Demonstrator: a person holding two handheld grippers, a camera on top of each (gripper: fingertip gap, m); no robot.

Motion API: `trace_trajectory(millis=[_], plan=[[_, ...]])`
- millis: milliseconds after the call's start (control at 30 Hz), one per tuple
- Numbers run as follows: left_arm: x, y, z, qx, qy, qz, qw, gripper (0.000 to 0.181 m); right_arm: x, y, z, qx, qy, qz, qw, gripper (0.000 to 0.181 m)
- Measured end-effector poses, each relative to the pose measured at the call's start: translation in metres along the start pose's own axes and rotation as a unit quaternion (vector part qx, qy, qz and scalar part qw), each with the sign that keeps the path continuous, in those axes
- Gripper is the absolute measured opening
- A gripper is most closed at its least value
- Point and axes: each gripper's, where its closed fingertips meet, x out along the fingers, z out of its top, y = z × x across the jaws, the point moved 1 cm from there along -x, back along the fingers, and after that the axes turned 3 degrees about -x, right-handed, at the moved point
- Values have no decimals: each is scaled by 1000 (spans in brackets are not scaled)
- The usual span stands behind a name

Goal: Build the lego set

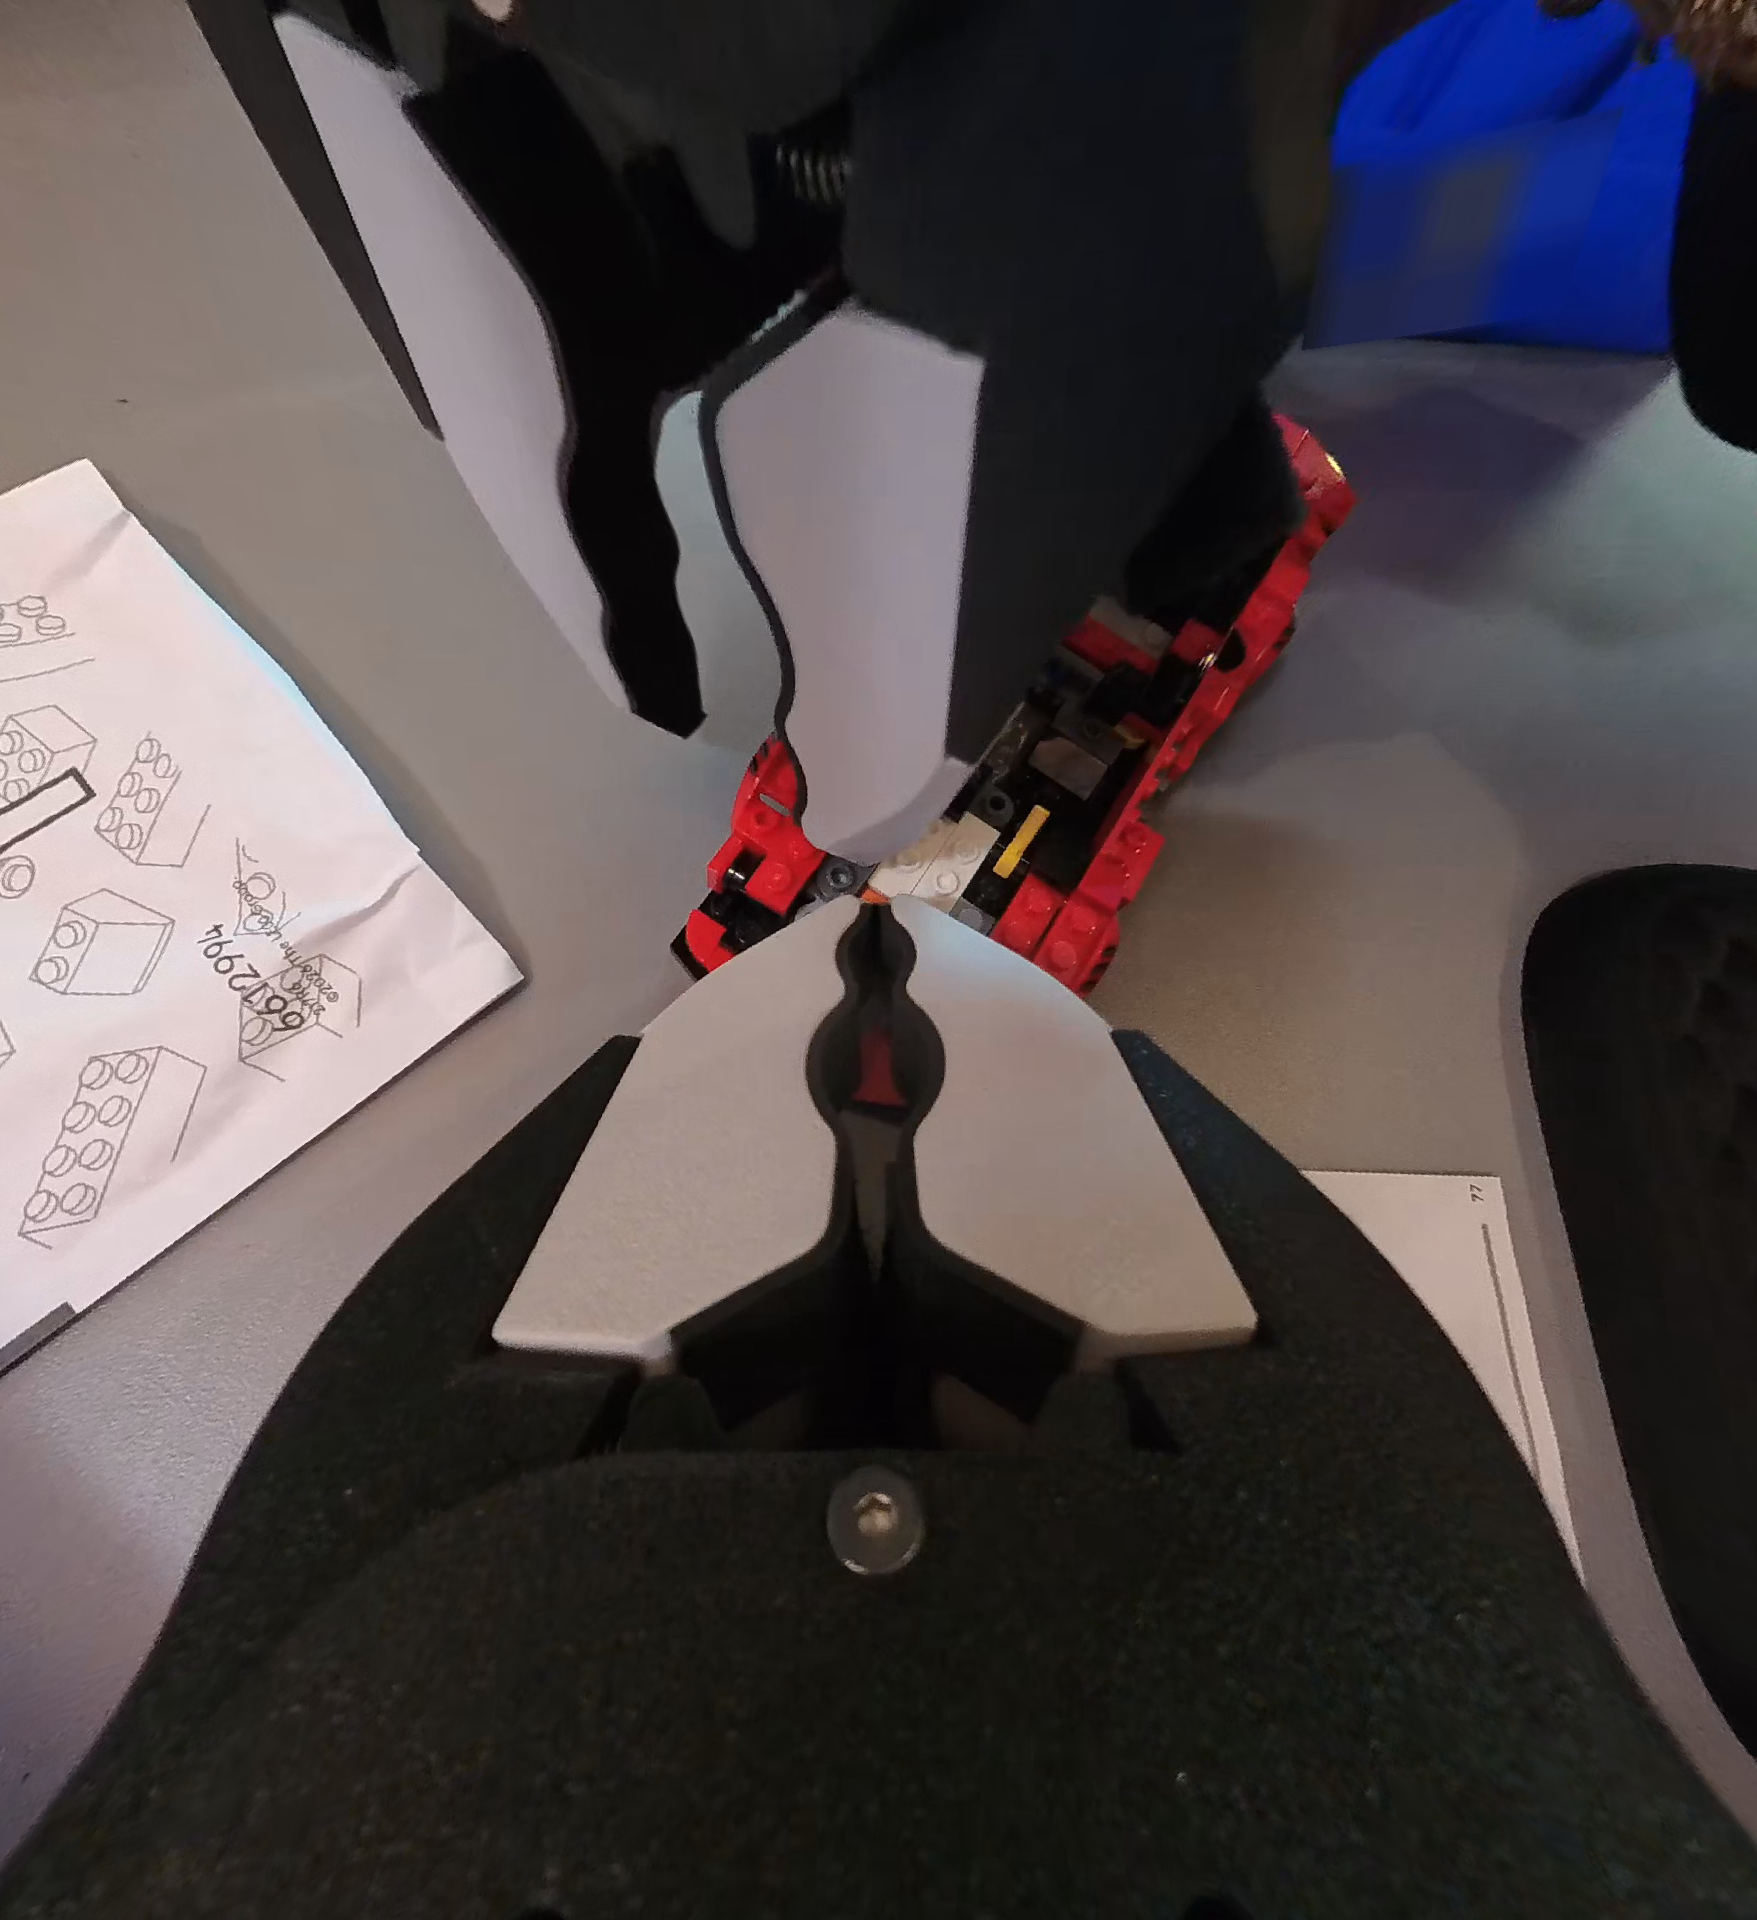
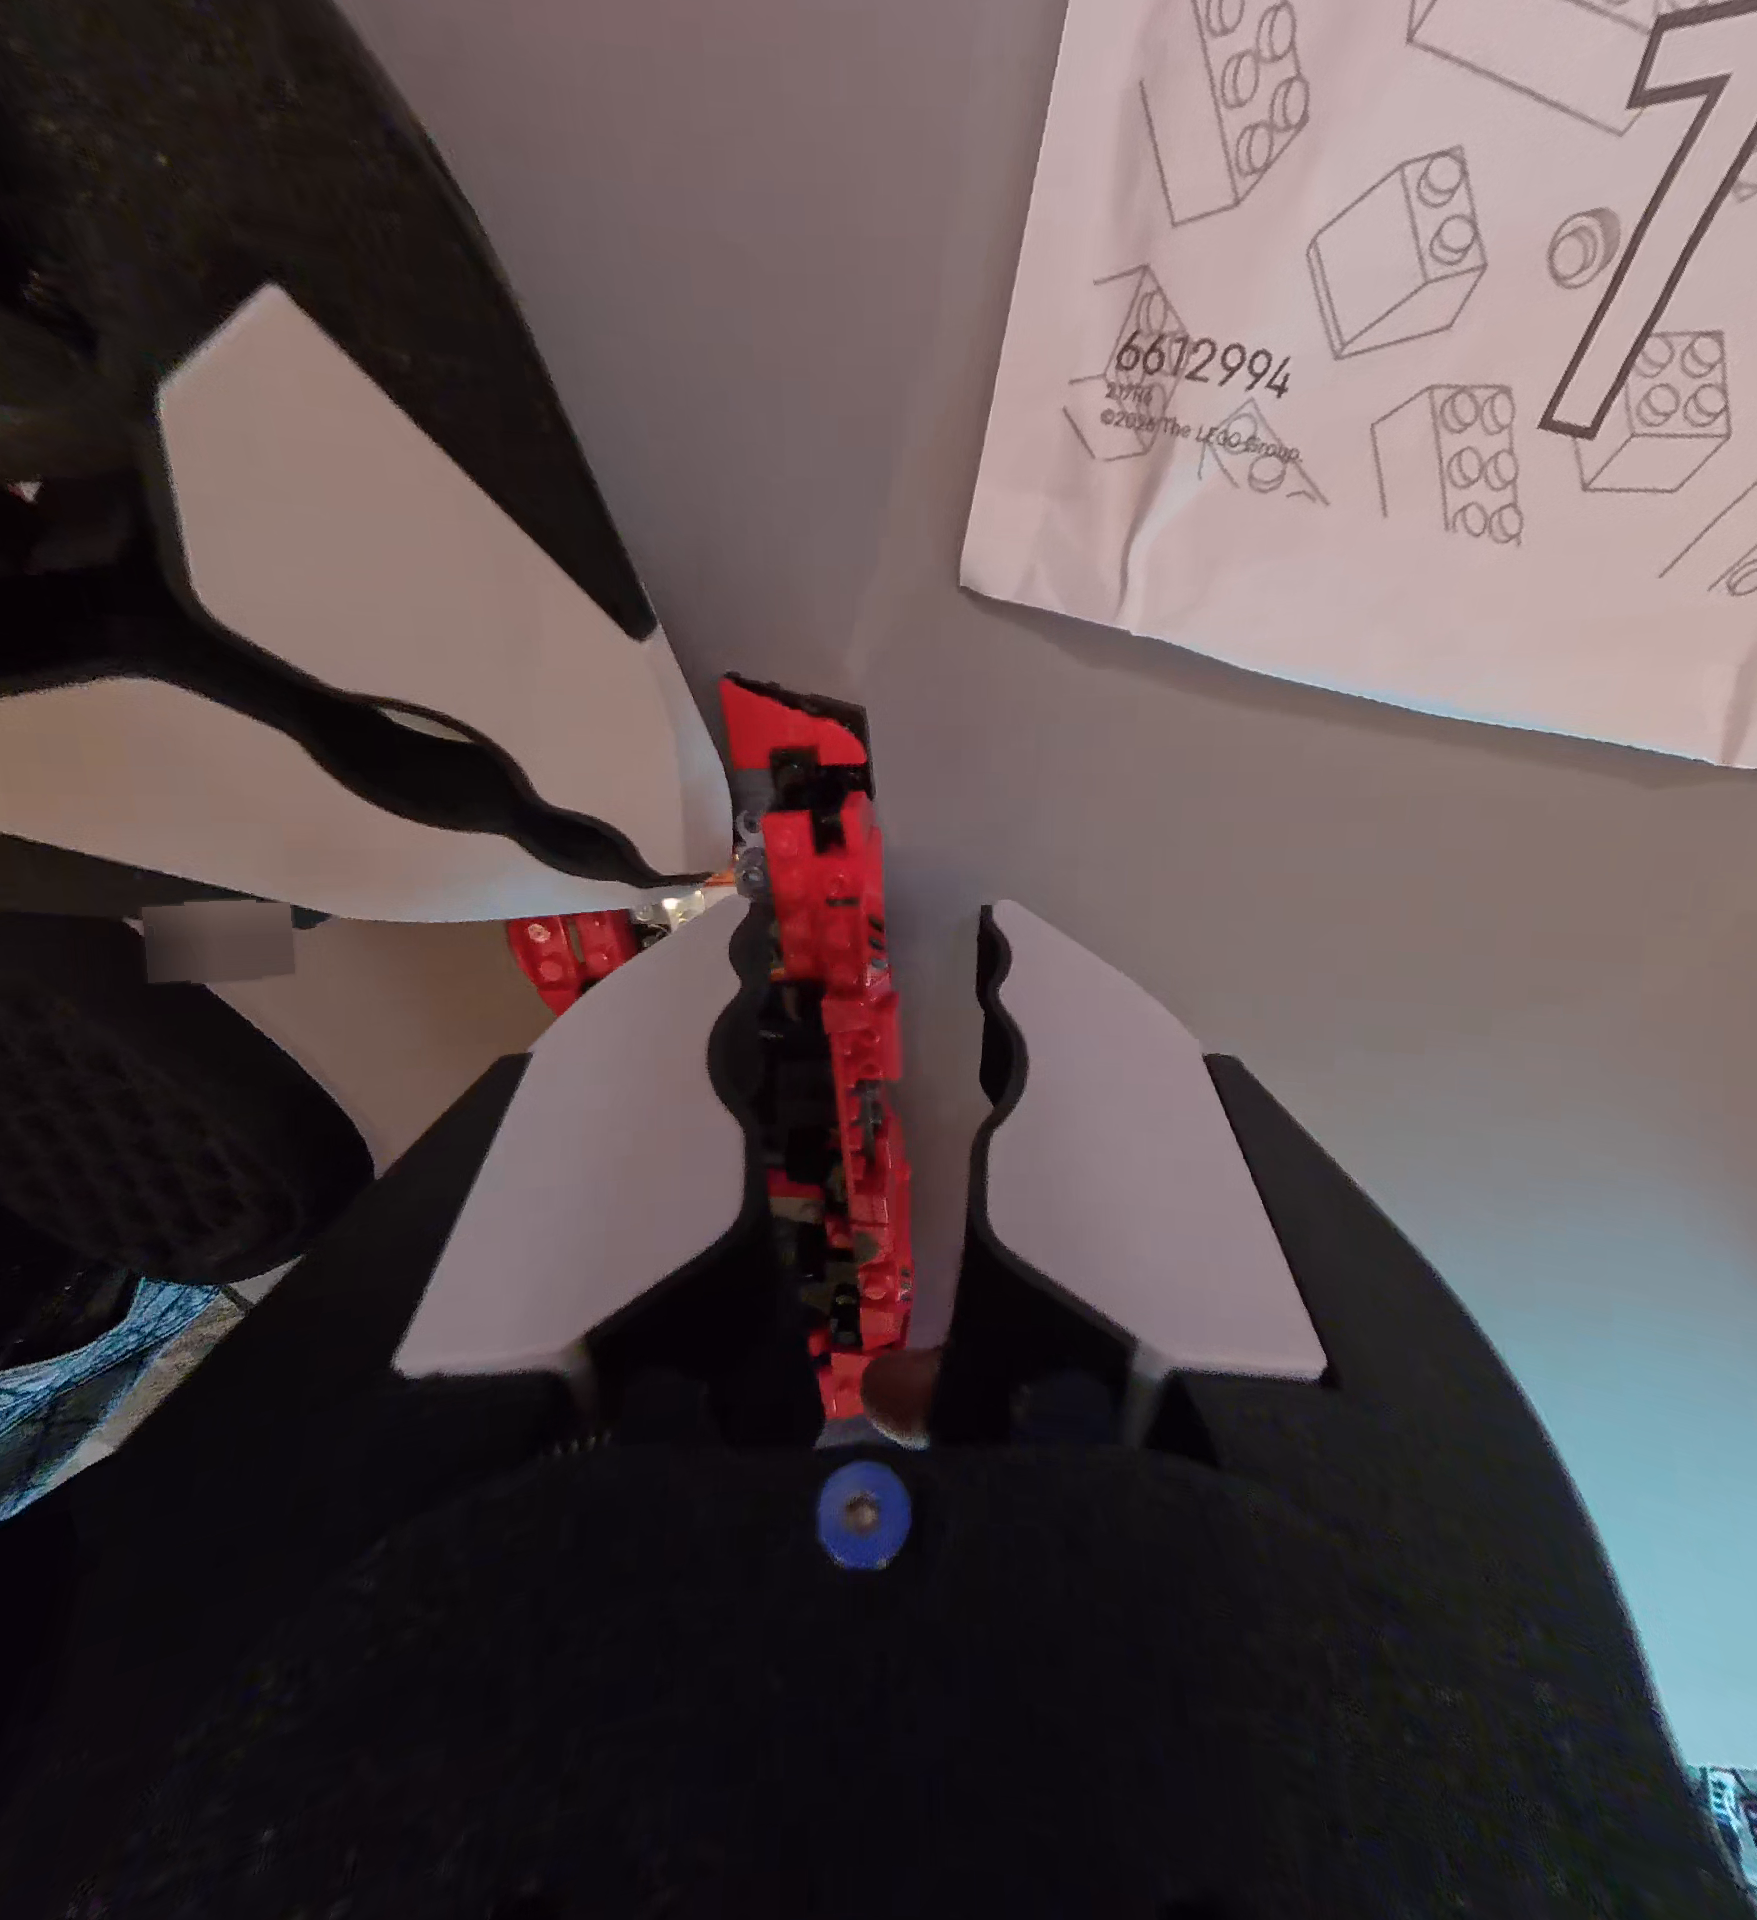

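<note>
A partly built red and black lego car [image 1: 1092, 831] lies on the grey table [image 1: 1476, 623]. My left gripper [image 1: 874, 914] is shut, with a tiny orange piece [image 1: 869, 894] at its tips, touching the near end of the car among white and grey studs. My right gripper [image 2: 863, 925] is open and straddles one red side wall of the car [image 2: 832, 935]. Its left finger is against the wall; a gap shows at its right finger [image 2: 1082, 1091]. In the left wrist view it [image 1: 765, 774] comes down from above and hides much of the car. The left gripper [image 2: 692, 883] enters the right wrist view from the left.
A white paper bag printed with brick drawings [image 1: 126, 935] lies left of the car and shows in the right wrist view [image 2: 1425, 364]. An instruction page [image 1: 1425, 1299] lies near right. A black mesh object [image 1: 1705, 1247] stands at right. A blue object [image 1: 1497, 177] is behind. Both grippers' tips are roughly 15 centimetres from the black mesh object [image 1: 1705, 1247]. Seen from the right wrist view [image 2: 80, 1011] as well.
</note>
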Motion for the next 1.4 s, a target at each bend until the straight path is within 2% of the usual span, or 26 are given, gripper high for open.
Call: trace_trajectory(millis=[167,267,333,500,633,733,833,900,1000,1100,1200,1300,1400], plan=[[0,-1,0,0,5,4,1000,0,-1,-3,0,1,8,-16,1000,45],[-8,-6,7,-3,4,-4,1000,0,-3,-13,-5,-6,9,-40,999,67],[-23,-6,18,6,-8,11,1000,0,-13,-11,-2,0,-30,-31,999,68],[-85,-11,49,3,-81,64,995,0,-57,-1,6,-27,-129,-77,988,65],[-164,-41,73,17,-193,99,976,0,-77,69,36,-138,-276,-4,951,55],[-220,-48,51,26,-205,164,965,0,-58,119,52,-220,-298,39,928,46],[-259,-50,8,7,-186,216,959,0,-23,150,70,-268,-260,69,925,38],[-272,-49,-20,-14,-188,238,953,0,-1,160,84,-271,-227,73,933,34],[-272,-46,-55,-46,-176,253,950,0,23,165,97,-249,-190,70,947,30],[-257,-49,-73,-55,-165,233,957,0,32,165,103,-223,-184,55,956,29],[-242,-46,-78,-51,-145,218,964,0,37,170,106,-209,-184,50,959,27],[-229,-46,-75,-39,-136,201,969,0,39,162,111,-207,-192,-1,959,15],[-215,-48,-67,-29,-131,174,976,0,35,158,100,-226,-191,-13,955,8]])
